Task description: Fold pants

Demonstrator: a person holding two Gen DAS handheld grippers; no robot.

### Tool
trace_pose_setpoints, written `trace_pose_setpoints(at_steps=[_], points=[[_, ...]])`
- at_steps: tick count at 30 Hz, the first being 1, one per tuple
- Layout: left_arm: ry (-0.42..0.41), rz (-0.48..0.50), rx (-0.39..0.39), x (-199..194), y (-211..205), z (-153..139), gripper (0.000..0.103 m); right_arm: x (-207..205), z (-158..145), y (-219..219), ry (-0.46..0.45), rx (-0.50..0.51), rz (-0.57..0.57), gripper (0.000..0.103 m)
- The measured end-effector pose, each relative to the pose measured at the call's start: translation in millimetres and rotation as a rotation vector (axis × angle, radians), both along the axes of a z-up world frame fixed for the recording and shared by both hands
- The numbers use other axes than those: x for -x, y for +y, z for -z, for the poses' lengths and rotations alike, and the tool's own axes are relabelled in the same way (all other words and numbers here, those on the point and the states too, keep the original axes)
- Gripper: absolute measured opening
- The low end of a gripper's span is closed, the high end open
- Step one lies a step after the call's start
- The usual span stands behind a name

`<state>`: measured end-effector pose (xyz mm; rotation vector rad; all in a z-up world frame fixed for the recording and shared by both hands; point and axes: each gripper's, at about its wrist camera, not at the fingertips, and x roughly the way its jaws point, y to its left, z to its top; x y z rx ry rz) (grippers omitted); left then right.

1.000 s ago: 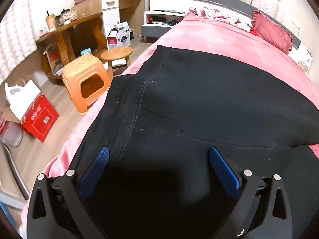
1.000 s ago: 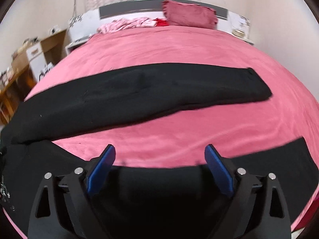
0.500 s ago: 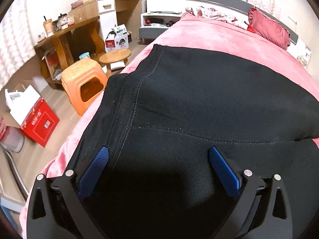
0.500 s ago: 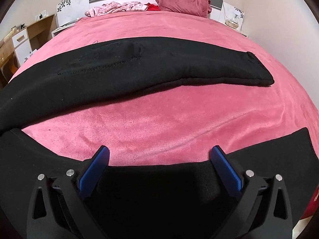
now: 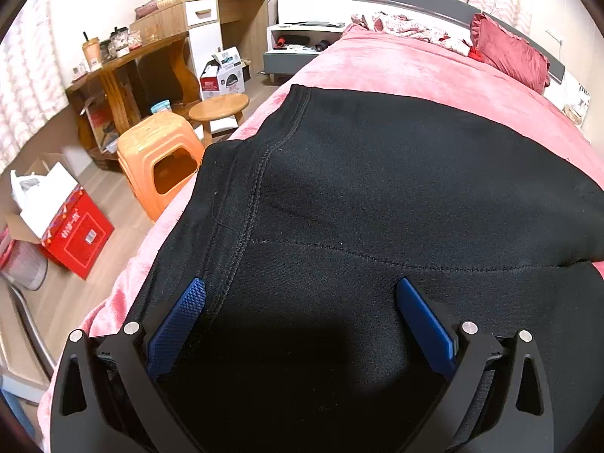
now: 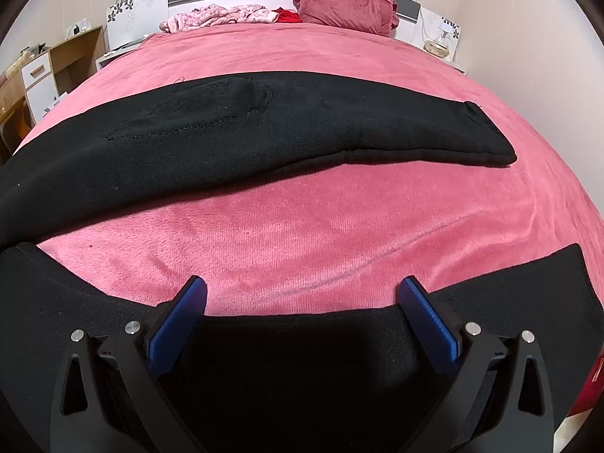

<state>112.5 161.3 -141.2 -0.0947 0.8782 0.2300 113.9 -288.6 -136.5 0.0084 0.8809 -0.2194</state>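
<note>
Left wrist view: left gripper hovering with fingers spread wide over seat of black pants, gripping nothing. Pants lying flat on pink bed, waistband toward bed edge. Orange stool standing on floor beyond. Right wrist view: right gripper fingers spreading wide over near pant leg; far leg stretching across bed; red pillow sitting at headboard.
</note>
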Motion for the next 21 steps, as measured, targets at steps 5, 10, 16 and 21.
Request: trace_pose_setpoints(at_steps=[5, 10, 16, 21], points=[[0.007, -0.002, -0.007, -0.8, 1.1, -0.6, 0.100, -0.4, 0.0, -0.3, 0.000, -0.001, 0.000, 0.101], [0.034, -0.008, 0.009, -3.0, 1.1, -5.6, 0.100, -0.5, 0.0, -0.6, 0.000, -0.001, 0.000, 0.101], [-0.105, 0.077, 0.090, -34.4, 13.9, -51.5, 0.100, -0.4, 0.2, -0.6, 0.001, -0.003, 0.001, 0.101], [-0.062, 0.049, 0.017, -94.7, 33.0, -62.6, 0.100, 0.1, 0.2, -1.1, 0.001, -0.006, 0.002, 0.101]])
